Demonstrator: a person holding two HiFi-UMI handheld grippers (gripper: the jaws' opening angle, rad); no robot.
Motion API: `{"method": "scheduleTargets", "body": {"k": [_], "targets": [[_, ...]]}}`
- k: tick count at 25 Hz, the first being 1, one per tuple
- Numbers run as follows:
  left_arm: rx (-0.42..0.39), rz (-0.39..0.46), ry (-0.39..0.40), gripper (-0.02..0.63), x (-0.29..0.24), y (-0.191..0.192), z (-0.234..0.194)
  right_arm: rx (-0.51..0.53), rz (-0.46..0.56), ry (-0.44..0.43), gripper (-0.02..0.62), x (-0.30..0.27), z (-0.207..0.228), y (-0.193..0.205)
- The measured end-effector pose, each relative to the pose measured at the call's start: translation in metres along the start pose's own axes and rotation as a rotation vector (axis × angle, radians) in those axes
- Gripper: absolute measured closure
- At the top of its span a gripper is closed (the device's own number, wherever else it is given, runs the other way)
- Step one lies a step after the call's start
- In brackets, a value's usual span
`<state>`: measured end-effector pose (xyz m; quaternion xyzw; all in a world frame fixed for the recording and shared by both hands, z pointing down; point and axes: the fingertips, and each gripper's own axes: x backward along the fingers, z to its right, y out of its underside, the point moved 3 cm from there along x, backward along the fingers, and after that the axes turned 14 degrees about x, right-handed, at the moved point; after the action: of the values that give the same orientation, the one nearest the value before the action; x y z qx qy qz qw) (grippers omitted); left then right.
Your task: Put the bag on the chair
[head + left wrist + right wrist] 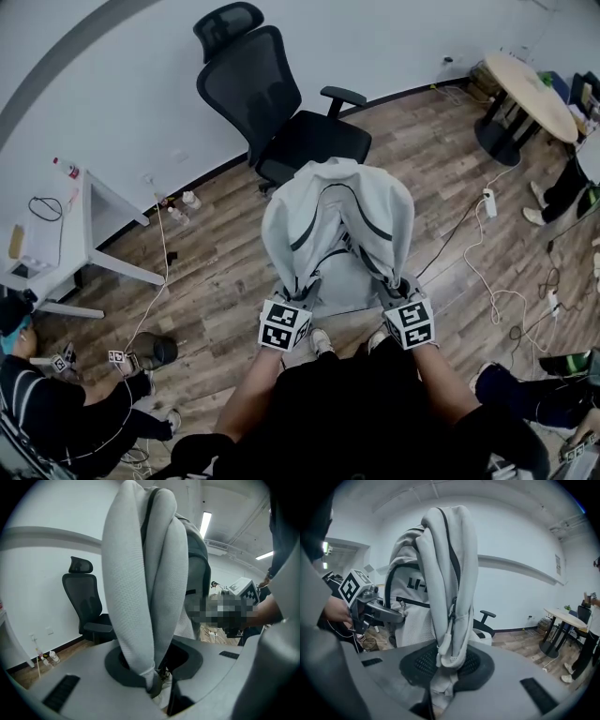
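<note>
Two grips, both clenched: left gripper (157, 686) pinches one padded strap (140, 597), right gripper (440, 677) pinches the other strap (447, 573). The bag (337, 220) hangs between them in the air in front of me, short of the chair (281, 112) and not resting on it yet. Biggest risk is the chair: it looks like a swivel office type, so a nudge on the seat (319, 141) edge could turn or push it away, and the bag would land on the front lip and slide to the floor (225, 262). Next, the bag is bulky, soft and hangs low, so with too little lift its bottom could catch the seat edge or the armrest (344, 96). Then the straps: thick, folded and held near their lower ends, so they may creep out under load. If one side goes first, the bag swings. Smallest risk: cables (473, 258) on the floor to my right could trip me as I step in.
</note>
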<state>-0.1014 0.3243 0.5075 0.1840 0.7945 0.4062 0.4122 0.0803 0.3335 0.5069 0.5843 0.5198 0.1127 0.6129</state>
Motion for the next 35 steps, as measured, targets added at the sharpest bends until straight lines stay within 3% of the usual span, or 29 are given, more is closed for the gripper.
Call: {"method": "scheduleTargets", "body": {"k": [15, 24, 31, 35], "targets": [[0.014, -0.027, 0.048, 0.509, -0.004, -0.007, -0.028, 0.007, -0.027, -0.007, 0.518, -0.022, -0.009, -0.013], [0.002, -0.029, 0.006, 0.509, -0.031, -0.044, -0.047, -0.016, 0.017, -0.049, 0.518, -0.064, 0.029, -0.031], [-0.003, -0.021, -0.041, 0.509, -0.054, -0.049, -0.062, -0.010, 0.055, -0.081, 0.518, -0.093, 0.044, -0.025], [0.016, -0.037, -0.043, 0.509, -0.091, -0.083, -0.067, -0.010, 0.050, -0.111, 0.518, -0.118, 0.091, -0.036]]}}
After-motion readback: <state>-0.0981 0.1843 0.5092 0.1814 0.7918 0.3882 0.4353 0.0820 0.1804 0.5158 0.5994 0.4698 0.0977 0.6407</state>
